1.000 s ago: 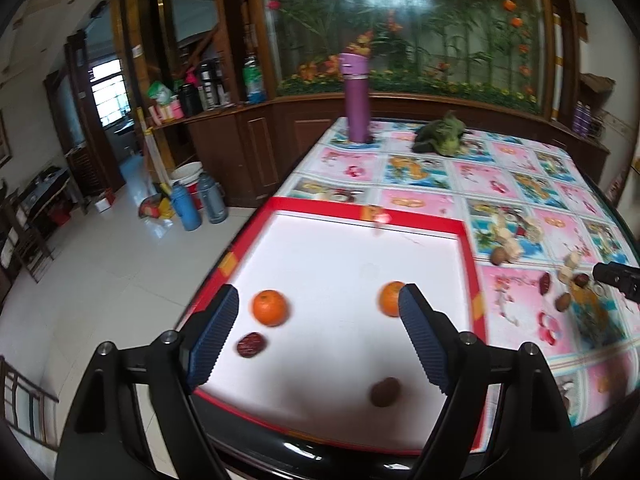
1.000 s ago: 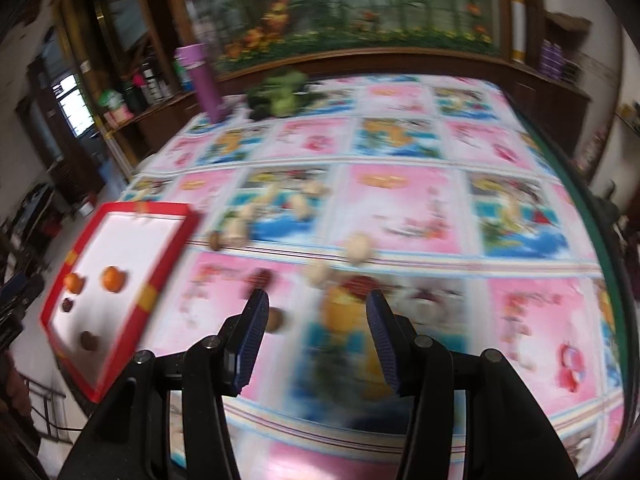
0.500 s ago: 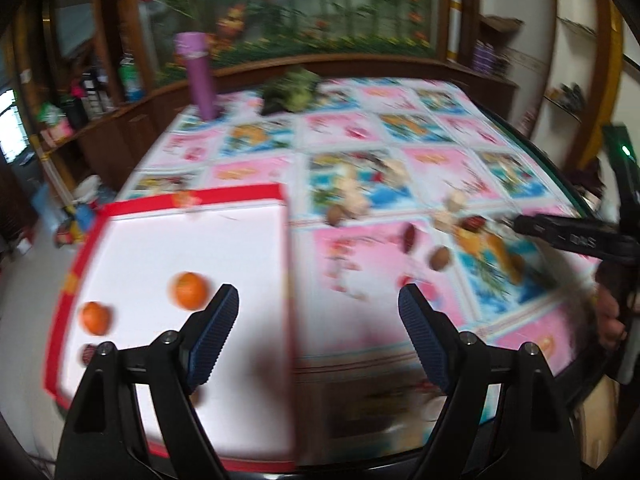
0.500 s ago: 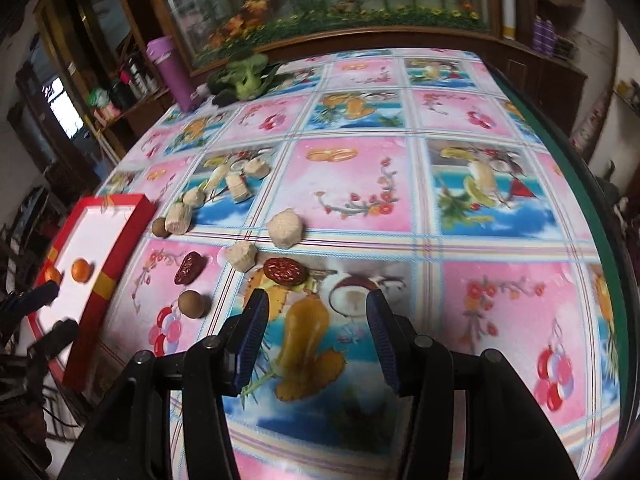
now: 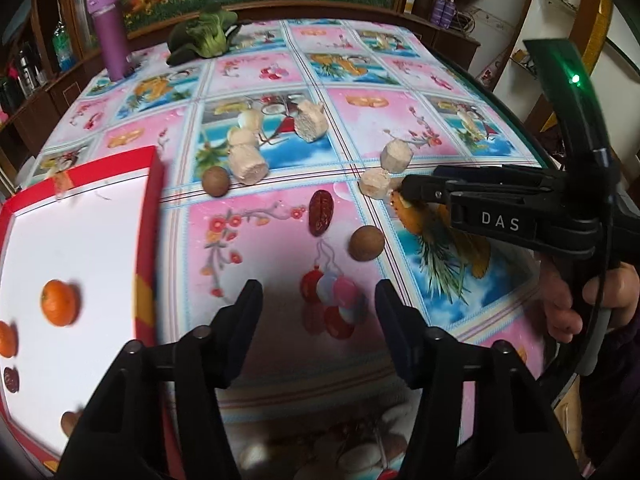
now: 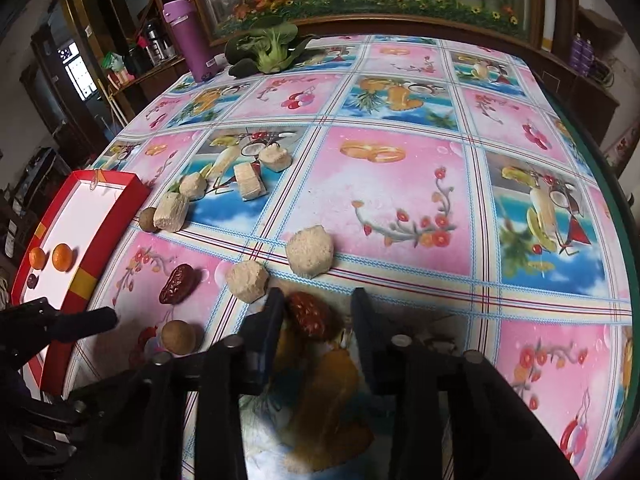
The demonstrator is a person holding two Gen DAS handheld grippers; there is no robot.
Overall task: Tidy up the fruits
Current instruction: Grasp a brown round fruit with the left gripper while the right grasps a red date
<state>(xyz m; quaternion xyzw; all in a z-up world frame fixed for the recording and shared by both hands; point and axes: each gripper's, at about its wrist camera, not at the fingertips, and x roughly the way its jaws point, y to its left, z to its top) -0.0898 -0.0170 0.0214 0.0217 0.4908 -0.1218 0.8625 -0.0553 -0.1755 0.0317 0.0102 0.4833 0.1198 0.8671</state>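
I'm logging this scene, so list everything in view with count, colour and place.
tray: one, red rim, table's left edge
oranges: two, orange, in tray
dates: three, dark red; one in tray, one on cloth, one between right gripper's fingers
longans: three, brown; one in tray, two on cloth
chunks: at least six, beige, mid-table
bottle: one, purple, far left corner
greens: one, green, far edge beside bottle
cloth: one, pink-blue fruit print, over table
left gripper: open, black, above cloth near tray
right gripper: open, black, straddling a date
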